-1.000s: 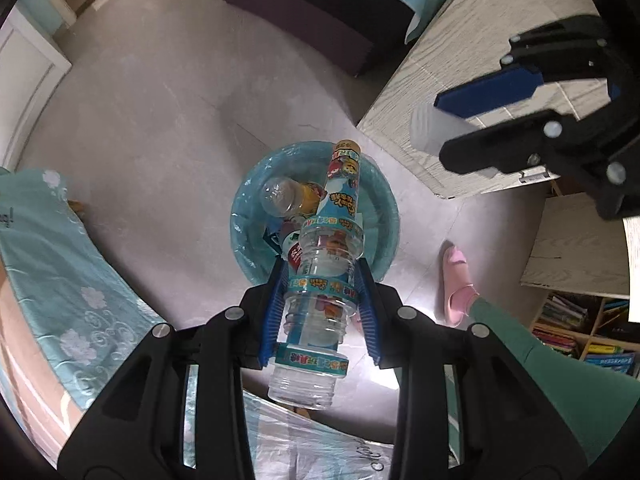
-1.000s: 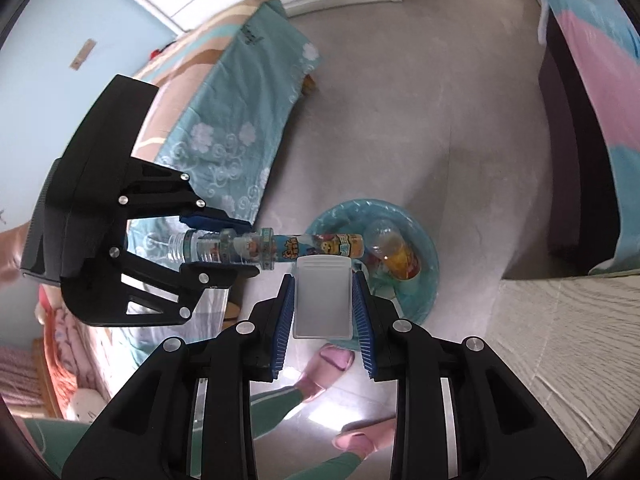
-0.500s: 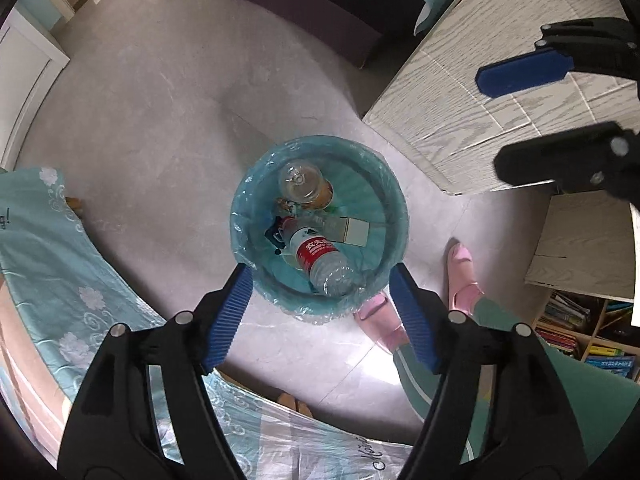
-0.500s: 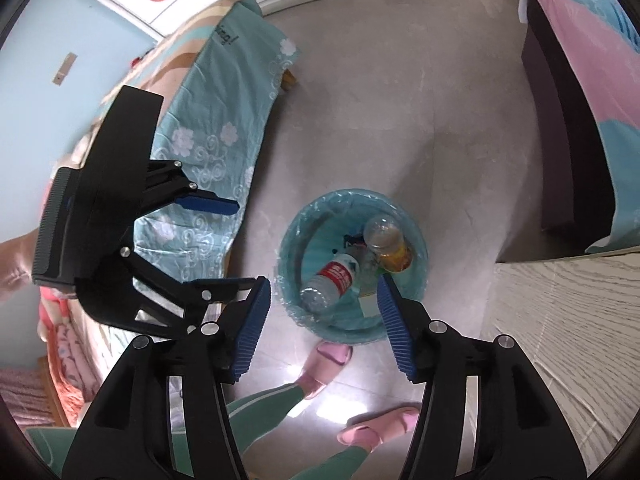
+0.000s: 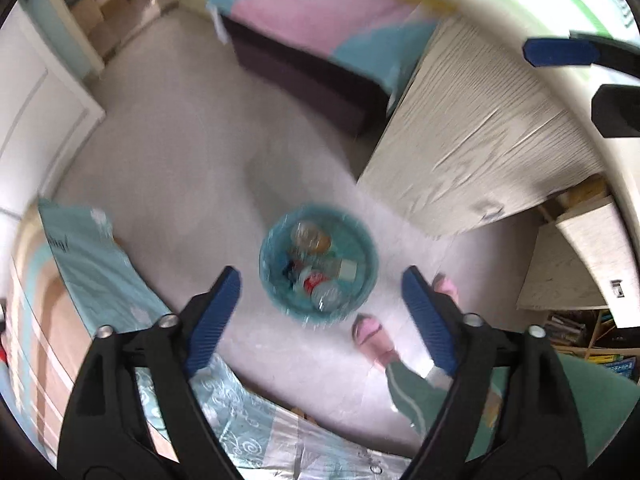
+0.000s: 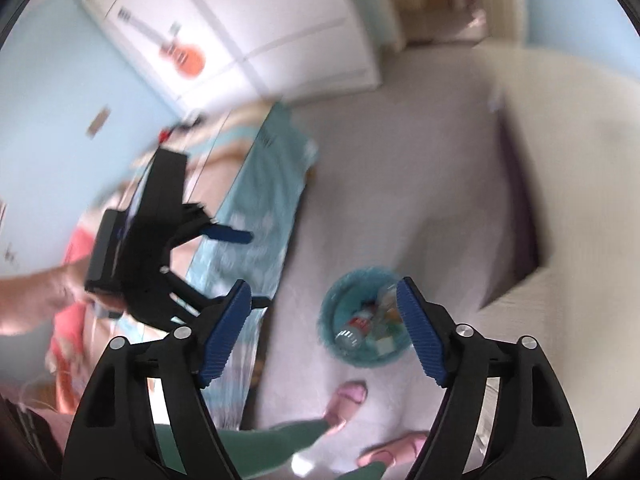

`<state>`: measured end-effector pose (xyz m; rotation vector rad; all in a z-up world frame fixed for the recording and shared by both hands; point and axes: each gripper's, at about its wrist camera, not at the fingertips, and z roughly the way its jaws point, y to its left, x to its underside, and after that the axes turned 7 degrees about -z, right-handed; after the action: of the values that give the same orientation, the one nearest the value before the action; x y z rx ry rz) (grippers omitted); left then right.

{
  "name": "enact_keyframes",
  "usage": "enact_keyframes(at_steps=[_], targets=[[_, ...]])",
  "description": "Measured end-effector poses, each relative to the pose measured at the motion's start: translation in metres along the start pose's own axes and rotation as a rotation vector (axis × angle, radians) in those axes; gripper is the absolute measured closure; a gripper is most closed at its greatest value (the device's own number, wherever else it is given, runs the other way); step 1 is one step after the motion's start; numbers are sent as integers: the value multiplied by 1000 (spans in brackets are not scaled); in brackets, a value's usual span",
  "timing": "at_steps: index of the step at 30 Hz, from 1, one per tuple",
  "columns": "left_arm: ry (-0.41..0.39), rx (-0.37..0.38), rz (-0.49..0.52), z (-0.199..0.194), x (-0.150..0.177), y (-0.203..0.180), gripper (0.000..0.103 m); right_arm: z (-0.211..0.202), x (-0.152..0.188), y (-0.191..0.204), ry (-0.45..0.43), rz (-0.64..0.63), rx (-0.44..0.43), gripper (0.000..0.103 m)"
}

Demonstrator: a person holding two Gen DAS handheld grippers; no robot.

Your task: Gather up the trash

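Blur smears both views, so labels on the rubbish cannot be read; the round teal bin lined with a blue plastic bag (image 5: 362,248) stands on the grey floor (image 5: 180,168), holding a clear plastic bottle with a red label (image 5: 320,286), an orange-tinted clear container (image 5: 310,236) and a pale flat box (image 5: 347,268); the left gripper (image 5: 316,304) hangs above it, jaws spread wide and empty, the bin between them; the right gripper (image 6: 324,332) likewise has its jaws parted, empty, its right finger cutting off the bin's edge; pink slippers (image 5: 372,338) stand just beside the bin.
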<state>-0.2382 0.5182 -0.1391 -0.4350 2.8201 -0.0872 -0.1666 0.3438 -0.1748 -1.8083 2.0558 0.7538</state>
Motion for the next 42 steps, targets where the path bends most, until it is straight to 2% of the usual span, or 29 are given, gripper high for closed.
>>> enact_keyframes(at_steps=[4, 10, 15, 19, 22, 27, 31, 36, 40, 42], targets=[[-88, 5, 77, -41, -24, -39, 14, -71, 28, -13, -88, 115, 131, 17], [-188, 63, 217, -81, -60, -119, 7, -183, 105, -37, -224, 376, 384, 13], [-246, 106, 349, -89, -82, -204, 7, -255, 176, -45, -269, 527, 559, 13], [-273, 175, 424, -101, -94, -274, 7, -304, 233, -44, -291, 632, 664, 13], [-303, 201, 493, -109, -98, -325, 7, -332, 268, -42, -307, 700, 721, 13], [-324, 262, 578, -117, -99, -400, 7, -367, 323, -46, -347, 816, 746, 13], [-339, 300, 615, -118, -95, -452, 7, -380, 353, -49, -348, 906, 780, 13], [-340, 365, 601, -114, -92, -489, 7, -402, 384, -50, -365, 988, 820, 13], [-322, 394, 577, -113, -88, -501, 7, -408, 389, -41, -389, 1014, 848, 13], [-329, 401, 576, -113, -88, -510, 7, -410, 387, -36, -399, 1017, 889, 13]])
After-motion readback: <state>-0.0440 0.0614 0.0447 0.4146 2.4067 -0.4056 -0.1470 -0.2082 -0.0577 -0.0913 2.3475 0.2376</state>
